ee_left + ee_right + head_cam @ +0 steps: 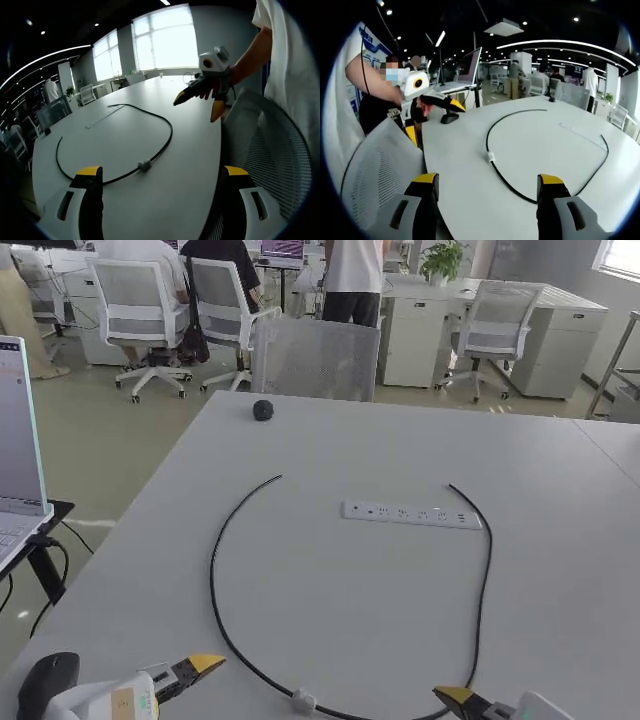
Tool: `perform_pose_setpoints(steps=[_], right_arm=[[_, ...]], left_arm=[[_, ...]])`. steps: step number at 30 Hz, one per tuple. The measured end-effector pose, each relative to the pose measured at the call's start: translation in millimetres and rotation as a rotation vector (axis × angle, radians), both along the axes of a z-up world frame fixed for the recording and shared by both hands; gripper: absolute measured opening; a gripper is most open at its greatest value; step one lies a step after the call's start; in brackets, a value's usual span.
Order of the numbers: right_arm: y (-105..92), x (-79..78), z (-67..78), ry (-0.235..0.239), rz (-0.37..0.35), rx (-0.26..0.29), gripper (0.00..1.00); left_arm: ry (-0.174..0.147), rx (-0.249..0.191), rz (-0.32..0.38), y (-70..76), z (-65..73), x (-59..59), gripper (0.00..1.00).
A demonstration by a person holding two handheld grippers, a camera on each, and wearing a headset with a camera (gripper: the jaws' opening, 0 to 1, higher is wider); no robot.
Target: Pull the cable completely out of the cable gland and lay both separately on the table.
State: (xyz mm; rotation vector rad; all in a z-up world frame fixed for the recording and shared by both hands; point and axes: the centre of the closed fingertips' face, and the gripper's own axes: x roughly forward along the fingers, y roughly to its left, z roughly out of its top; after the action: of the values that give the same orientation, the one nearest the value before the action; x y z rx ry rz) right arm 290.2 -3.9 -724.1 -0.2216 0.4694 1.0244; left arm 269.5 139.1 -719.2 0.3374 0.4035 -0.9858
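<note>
A long black cable lies in a wide U on the white table. A small white cable gland sits threaded on it at the bottom of the curve, near the table's front edge. My left gripper hovers at the front left, a short way left of the gland, its yellow-tipped jaws open and empty. My right gripper is at the front right, close to the cable, also open. In the left gripper view the gland lies ahead between my open jaws. The right gripper view has the gland ahead of its open jaws.
A white power strip lies inside the cable's loop, and a small black round object sits near the far edge. A laptop stands to the left and a black mouse lies at the front left corner. A mesh chair back stands by the table.
</note>
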Motion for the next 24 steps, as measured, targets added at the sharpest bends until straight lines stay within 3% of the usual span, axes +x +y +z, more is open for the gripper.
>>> perform_pose_setpoints(steps=[24], right_arm=[[2.5, 5.9, -2.2, -0.005, 0.004, -0.012, 0.77]], left_arm=[[-0.007, 0.010, -0.008, -2.3, -3.5, 13.9, 0.98]])
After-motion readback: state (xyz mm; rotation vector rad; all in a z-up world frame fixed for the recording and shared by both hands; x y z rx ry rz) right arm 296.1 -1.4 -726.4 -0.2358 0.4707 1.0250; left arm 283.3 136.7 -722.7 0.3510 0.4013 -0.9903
